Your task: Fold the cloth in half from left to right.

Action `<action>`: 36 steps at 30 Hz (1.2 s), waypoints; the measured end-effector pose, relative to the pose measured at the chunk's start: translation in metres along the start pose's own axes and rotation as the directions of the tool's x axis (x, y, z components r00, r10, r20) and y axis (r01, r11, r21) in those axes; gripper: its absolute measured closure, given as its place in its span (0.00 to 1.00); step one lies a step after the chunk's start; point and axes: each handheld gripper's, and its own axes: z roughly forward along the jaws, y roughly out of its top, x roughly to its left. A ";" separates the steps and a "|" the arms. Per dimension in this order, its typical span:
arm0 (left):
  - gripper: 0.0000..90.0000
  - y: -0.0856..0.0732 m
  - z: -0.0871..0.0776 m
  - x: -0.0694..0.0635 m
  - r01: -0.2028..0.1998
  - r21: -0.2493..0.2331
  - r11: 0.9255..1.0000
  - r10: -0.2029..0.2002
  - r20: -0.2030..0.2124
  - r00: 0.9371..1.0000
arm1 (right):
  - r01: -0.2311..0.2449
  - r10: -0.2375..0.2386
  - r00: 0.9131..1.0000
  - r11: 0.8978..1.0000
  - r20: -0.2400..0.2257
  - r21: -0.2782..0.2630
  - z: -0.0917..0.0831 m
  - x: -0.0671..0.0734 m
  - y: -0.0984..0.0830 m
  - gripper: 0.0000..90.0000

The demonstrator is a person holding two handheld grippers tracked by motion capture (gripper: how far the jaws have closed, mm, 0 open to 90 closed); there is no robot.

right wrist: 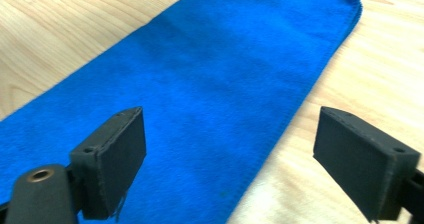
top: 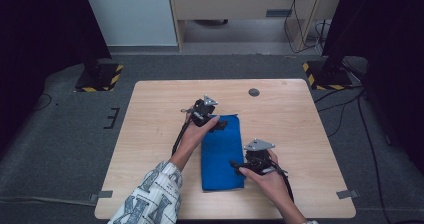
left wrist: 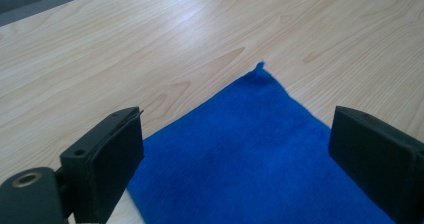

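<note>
The blue cloth (left wrist: 260, 154) (near end) runs off the frame's bottom edge.

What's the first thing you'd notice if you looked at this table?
The bright blue cloth, lying flat and folded in a long strip in the middle of the light wooden table. Next, the two black grippers held over it: the left gripper at its far end and the right gripper by its near right edge, both open.

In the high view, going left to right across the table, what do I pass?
Patterned sleeve → left hand-held gripper → right hand-held gripper → tape tab at the table's right edge.
</note>
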 end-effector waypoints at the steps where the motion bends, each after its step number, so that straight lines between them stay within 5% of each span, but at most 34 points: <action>1: 0.07 -0.002 -0.002 0.001 -0.002 0.002 1.000 0.002 -0.001 1.000 | 0.003 -0.003 1.000 1.000 0.002 0.006 0.001 -0.002 0.001 0.15; 13: 0.07 -0.020 -0.027 0.021 0.017 -0.005 1.000 -0.017 -0.011 1.000 | 0.012 -0.012 1.000 1.000 -0.011 0.022 0.012 -0.020 0.011 0.17; 24: 0.08 -0.020 -0.053 0.022 0.025 -0.047 0.999 -0.025 -0.003 1.000 | 0.024 -0.023 1.000 0.999 -0.009 0.039 0.014 -0.027 0.025 0.20; 32: 0.08 -0.021 -0.052 0.023 0.000 -0.026 1.000 0.000 -0.017 1.000 | 0.020 -0.020 1.000 0.999 0.004 0.040 0.014 -0.042 0.042 0.26; 36: 0.08 -0.021 -0.046 0.029 0.019 -0.011 1.000 -0.019 0.012 1.000 | 0.015 -0.015 1.000 0.999 0.010 0.028 0.017 -0.055 0.057 0.29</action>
